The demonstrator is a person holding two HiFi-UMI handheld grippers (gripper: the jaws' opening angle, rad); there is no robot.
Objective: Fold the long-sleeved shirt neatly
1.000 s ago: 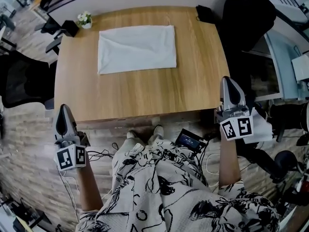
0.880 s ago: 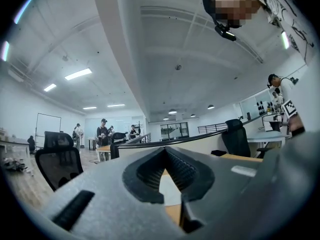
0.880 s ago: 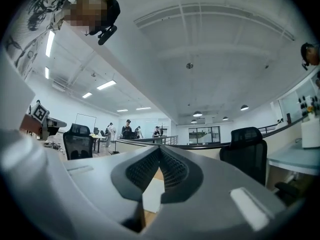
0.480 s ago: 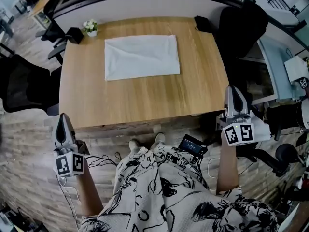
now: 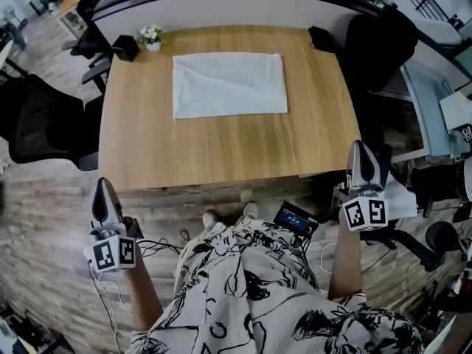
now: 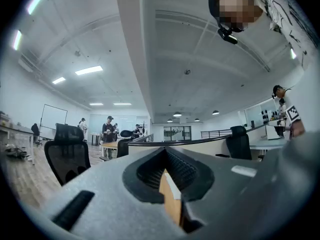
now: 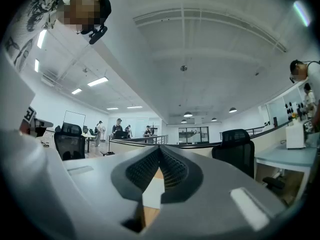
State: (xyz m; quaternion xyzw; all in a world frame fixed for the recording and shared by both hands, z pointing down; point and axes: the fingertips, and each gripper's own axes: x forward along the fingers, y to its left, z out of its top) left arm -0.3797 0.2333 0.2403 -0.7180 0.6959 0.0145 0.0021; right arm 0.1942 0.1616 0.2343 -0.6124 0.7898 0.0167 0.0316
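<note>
The white shirt point(image 5: 229, 84) lies folded into a neat rectangle on the far half of the wooden table point(image 5: 221, 150). My left gripper point(image 5: 102, 195) hangs off the table's near left corner, over the floor, jaws shut and empty. My right gripper point(image 5: 361, 161) is off the table's near right corner, also shut with nothing in it. Both point level toward the table and are well apart from the shirt. Through the closed jaws in the left gripper view point(image 6: 164, 154) and the right gripper view point(image 7: 159, 151) only a sliver of table and white cloth shows.
A small potted flower point(image 5: 152, 35) and a black box point(image 5: 127, 47) stand at the table's far left corner; another black item point(image 5: 322, 37) is at the far right. Black office chairs point(image 5: 37, 127) point(image 5: 376, 43) flank the table. Cables and a device point(image 5: 293, 218) lie on the floor by the person's feet.
Both grippers have drawn back from the table toward the person, the left one more. The view has shifted so the table sits further right. The shirt has not moved.
</note>
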